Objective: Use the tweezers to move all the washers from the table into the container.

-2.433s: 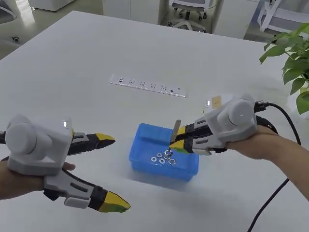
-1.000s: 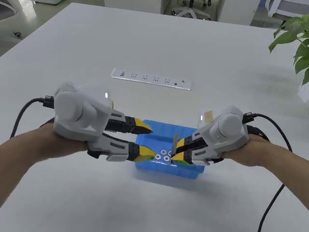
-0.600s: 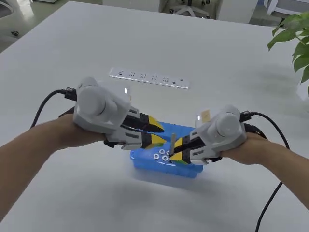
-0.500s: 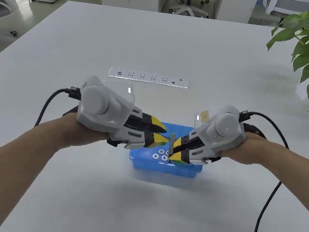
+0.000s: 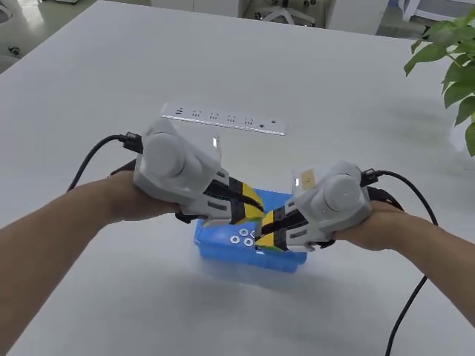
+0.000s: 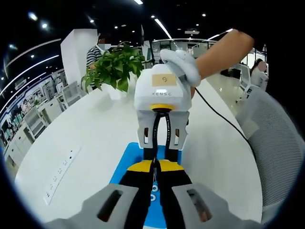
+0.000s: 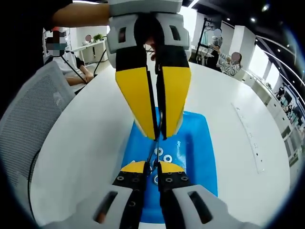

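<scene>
Beyond the container (image 5: 237, 257), power strip (image 5: 223, 119), plant (image 5: 445, 44) far right

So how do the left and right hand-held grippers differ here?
The left hand-held gripper sits higher, above the blue container's rim; the right hand-held gripper dips lower, over the washers. The left clamps the tweezers' upper end, the right their lower part. Both have jaws closed on them.

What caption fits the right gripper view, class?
Left gripper and right gripper both pinch the tweezers above washers in the blue container.
</scene>
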The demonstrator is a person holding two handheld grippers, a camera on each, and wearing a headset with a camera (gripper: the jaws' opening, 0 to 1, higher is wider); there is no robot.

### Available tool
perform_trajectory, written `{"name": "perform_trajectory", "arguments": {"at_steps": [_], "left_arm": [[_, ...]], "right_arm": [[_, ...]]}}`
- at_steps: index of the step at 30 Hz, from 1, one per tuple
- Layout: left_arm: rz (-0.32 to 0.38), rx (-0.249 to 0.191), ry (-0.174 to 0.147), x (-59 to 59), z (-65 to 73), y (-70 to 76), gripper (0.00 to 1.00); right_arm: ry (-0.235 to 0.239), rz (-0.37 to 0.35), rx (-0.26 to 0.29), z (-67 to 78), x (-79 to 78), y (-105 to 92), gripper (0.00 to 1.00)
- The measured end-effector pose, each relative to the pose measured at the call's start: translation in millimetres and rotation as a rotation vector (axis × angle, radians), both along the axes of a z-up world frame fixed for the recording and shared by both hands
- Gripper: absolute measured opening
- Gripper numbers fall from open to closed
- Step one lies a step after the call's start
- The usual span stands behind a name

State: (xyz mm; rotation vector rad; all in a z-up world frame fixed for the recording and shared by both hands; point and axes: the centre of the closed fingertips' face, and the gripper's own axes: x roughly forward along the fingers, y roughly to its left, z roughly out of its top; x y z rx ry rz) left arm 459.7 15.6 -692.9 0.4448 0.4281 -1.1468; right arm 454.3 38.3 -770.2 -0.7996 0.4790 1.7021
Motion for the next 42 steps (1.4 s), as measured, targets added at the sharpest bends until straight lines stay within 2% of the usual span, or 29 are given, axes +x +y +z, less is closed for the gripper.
{"name": "perform_trajectory", "arguments": {"at_steps": [12, 26, 35, 42], "left_arm": [[-0.004, -0.004, 0.007, -4.4, 2.2, -4.1, 0.06], [0.013, -0.014, -0.002, -2.6, 15.4, -1.3, 0.05], [0.001, -0.016, 0.006, -4.7, 19.9, 5.0, 0.05], [-0.011, -0.026, 0.004, -10.1, 30.8, 3.5, 0.05]], "right_arm": [[-0.002, -0.019, 0.002, 0.5, 1.7, -1.9, 0.12], [-0.010, -0.041, 0.021, 7.9, 4.2, -4.3, 0.14], [-0.023, -0.062, 0.050, 21.2, 2.3, -5.7, 0.15], [-0.029, -0.070, 0.083, 34.3, -5.6, -5.0, 0.15]]}}
